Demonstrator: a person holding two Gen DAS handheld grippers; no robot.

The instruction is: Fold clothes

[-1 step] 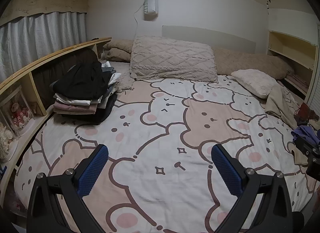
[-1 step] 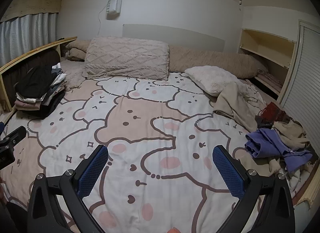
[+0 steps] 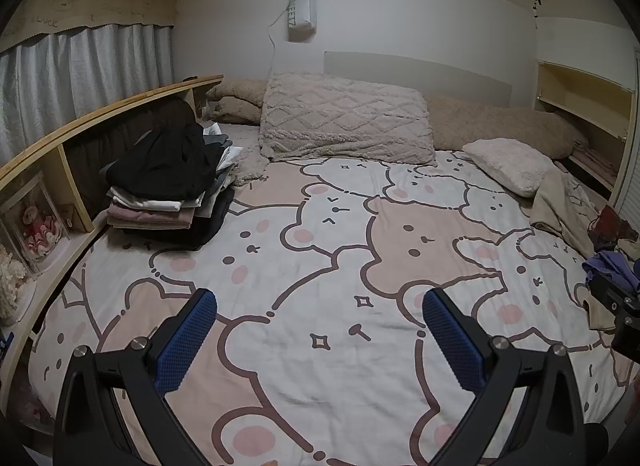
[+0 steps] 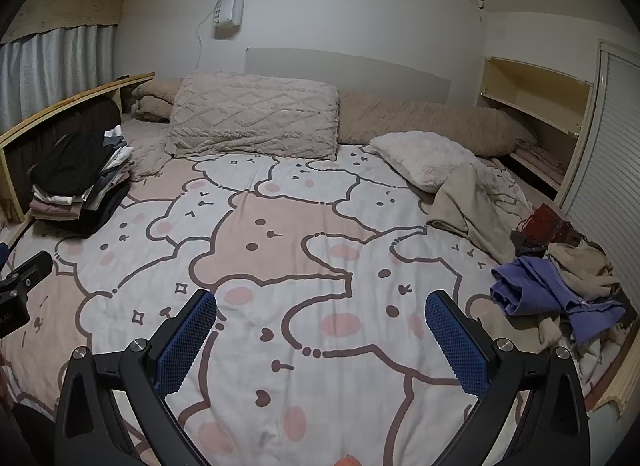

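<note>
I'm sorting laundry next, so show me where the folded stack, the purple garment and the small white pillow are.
Folded stack (image 3: 160,189): left wrist view, on the black garment on top.
Purple garment (image 4: 536,290): right wrist view, on its crumpled middle.
Small white pillow (image 4: 424,157): right wrist view, on its fluffy top face.

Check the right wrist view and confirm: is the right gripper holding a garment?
No, the right gripper is open and empty above the bedspread.
</note>
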